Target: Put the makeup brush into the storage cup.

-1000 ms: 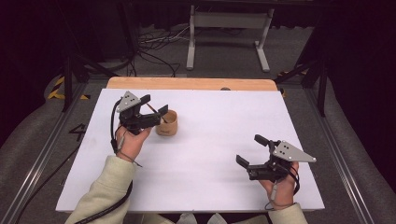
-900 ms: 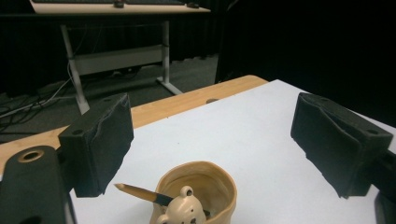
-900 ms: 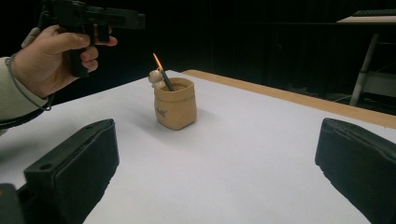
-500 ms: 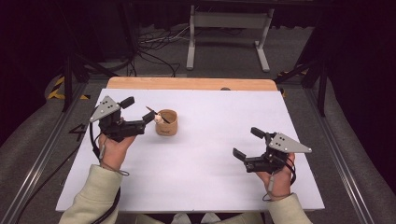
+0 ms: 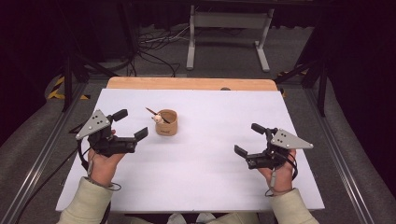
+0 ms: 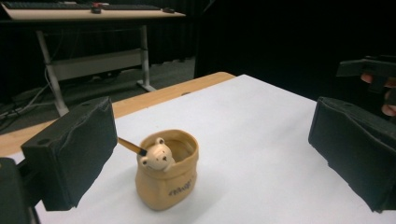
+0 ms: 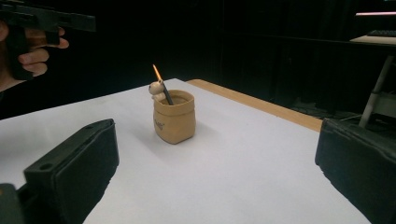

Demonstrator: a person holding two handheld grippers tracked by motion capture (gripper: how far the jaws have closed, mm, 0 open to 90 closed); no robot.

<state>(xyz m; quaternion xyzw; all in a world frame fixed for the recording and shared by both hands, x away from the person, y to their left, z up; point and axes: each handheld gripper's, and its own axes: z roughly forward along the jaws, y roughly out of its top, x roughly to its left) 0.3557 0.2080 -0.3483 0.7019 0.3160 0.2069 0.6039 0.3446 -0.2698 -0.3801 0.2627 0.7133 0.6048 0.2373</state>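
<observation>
You have one tan bear pot standing upright on the white table, toward the far left of the sheet. One pencil leans in it, its tip slanting out past the rim beside the little bear head. That makes one pot and one pencil.

Your two grippers both hover over the table. Your left gripper sits just to the left of the pot, apart from it; its jaws have just been opening and now stand wide, with nothing between them. In the left gripper view the pot shows ahead between the two black jaws, untouched. Your right gripper is well apart from the pot on the right side, jaws spread, holding nothing.
</observation>
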